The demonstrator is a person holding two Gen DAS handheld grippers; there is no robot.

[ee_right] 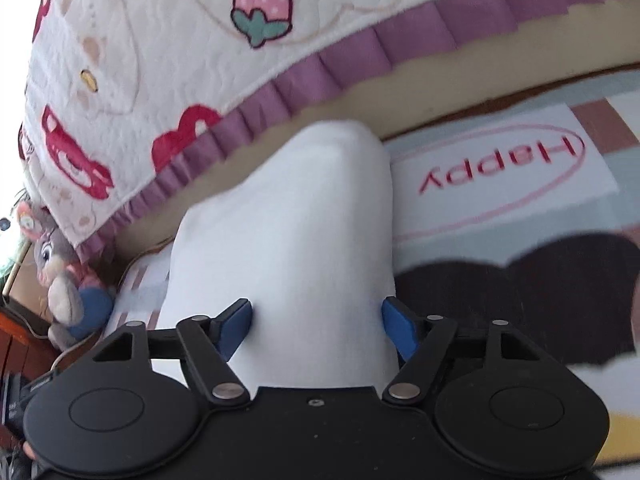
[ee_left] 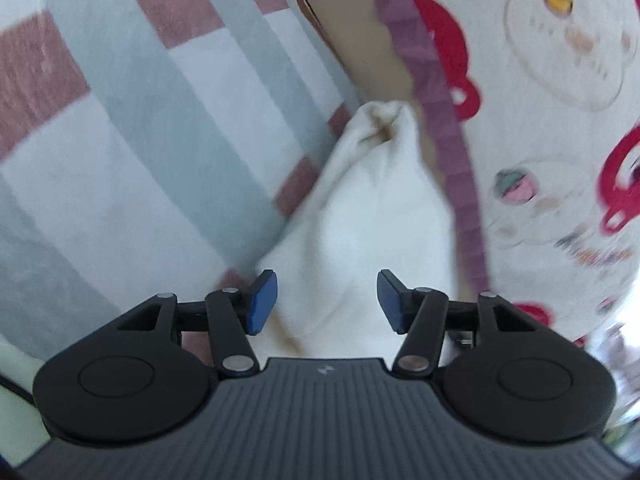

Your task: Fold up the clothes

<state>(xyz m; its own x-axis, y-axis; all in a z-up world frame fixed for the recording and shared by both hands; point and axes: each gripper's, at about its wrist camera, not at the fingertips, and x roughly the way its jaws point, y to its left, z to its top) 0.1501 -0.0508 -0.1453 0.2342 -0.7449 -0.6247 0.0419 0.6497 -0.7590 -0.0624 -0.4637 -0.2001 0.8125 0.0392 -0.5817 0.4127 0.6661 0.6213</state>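
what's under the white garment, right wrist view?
The white garment lies over a patterned rug printed "Happy", beside the quilt's purple ruffle. Whatever is directly beneath the cloth is covered.

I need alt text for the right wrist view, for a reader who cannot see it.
A white cloth runs between the open jaws of the right gripper, over a rug printed "Happy". Behind is a quilt with a purple frill; a plush rabbit sits at left.

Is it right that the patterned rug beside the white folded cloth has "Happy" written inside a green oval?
Not quite: the oval is pink, not green. The right wrist view shows "Happy" in red letters inside a pink oval outline on the patterned rug, beside the white folded cloth.
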